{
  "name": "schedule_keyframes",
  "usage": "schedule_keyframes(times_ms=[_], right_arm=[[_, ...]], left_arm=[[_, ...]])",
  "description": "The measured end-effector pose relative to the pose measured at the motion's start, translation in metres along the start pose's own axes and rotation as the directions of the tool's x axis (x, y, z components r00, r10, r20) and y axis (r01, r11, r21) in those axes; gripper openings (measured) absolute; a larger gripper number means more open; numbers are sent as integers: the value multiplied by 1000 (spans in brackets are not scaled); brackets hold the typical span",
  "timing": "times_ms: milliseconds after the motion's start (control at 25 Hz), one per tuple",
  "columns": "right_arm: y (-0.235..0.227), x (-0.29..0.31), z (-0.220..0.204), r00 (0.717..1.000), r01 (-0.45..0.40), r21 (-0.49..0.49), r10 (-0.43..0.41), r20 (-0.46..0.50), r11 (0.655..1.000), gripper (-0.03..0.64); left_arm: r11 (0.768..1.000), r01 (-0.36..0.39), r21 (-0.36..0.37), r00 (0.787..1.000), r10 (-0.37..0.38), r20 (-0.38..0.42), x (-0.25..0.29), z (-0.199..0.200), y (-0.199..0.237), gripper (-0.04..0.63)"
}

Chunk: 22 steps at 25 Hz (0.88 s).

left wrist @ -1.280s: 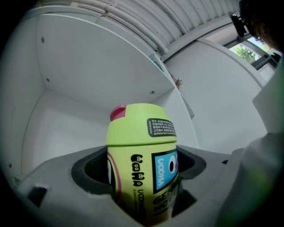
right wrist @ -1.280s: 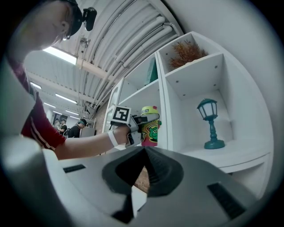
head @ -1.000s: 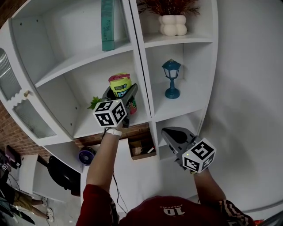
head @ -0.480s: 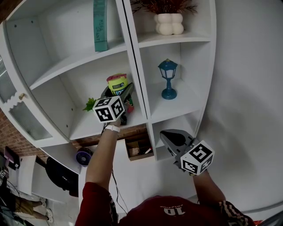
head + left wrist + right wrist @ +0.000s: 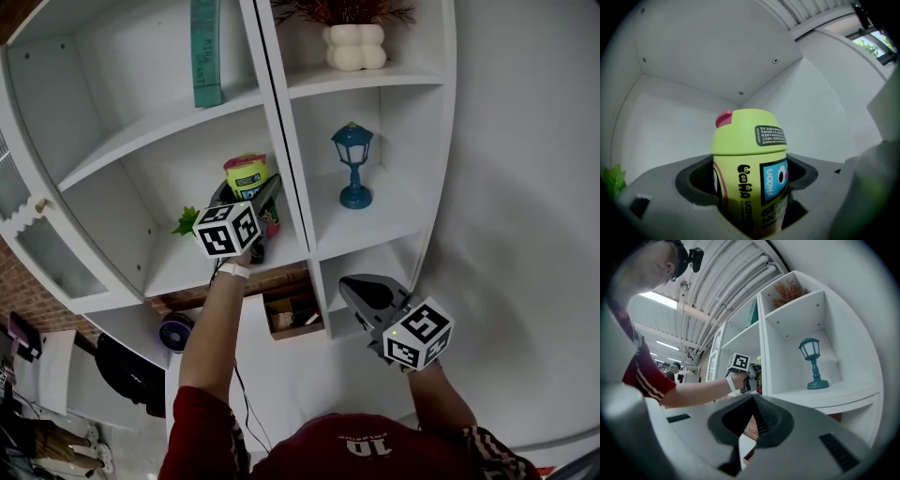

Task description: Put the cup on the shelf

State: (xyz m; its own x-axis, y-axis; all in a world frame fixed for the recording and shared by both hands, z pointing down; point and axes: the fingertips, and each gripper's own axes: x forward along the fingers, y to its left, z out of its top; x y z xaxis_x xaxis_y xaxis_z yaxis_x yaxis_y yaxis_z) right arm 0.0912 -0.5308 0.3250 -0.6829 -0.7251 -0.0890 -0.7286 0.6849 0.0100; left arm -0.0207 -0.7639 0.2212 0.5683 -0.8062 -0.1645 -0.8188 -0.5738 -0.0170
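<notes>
The cup (image 5: 246,175) is lime green with a pink lid tab and a blue label. It stands upright inside the middle left compartment of the white shelf (image 5: 178,267). My left gripper (image 5: 249,199) reaches into that compartment. In the left gripper view the cup (image 5: 750,159) fills the hollow between the two grey jaws, which are shut on its body. The cup's base is hidden by the jaws. My right gripper (image 5: 360,285) hangs lower right, in front of the bottom right compartment, its jaws (image 5: 752,399) closed together on nothing.
A green leafy sprig (image 5: 186,221) lies left of the cup in the same compartment. A blue lantern (image 5: 352,165) stands one compartment to the right. Above are a teal book (image 5: 206,52) and a white vase (image 5: 354,47). A brown box (image 5: 292,311) sits below.
The head view has drifted slightly, shifting the shelf left in the picture. Both grippers and the cup keep nearly the same places relative to the shelf.
</notes>
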Motion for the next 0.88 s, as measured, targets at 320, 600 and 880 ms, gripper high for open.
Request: schedule_keyframes(times_ms=[320, 600, 880], right_arm=[[9, 1, 2, 1000, -14, 11, 14, 14, 1000, 5], [13, -8, 4, 1000, -6, 16, 5, 30, 1000, 5], [15, -18, 3, 999, 9, 32, -10, 42, 999, 5]], left_arm=[[999, 17, 44, 999, -15, -32, -7, -1, -6, 416], [998, 11, 57, 998, -7, -64, -9, -3, -7, 417], [999, -10, 48, 998, 13, -65, -12, -1, -7, 420]])
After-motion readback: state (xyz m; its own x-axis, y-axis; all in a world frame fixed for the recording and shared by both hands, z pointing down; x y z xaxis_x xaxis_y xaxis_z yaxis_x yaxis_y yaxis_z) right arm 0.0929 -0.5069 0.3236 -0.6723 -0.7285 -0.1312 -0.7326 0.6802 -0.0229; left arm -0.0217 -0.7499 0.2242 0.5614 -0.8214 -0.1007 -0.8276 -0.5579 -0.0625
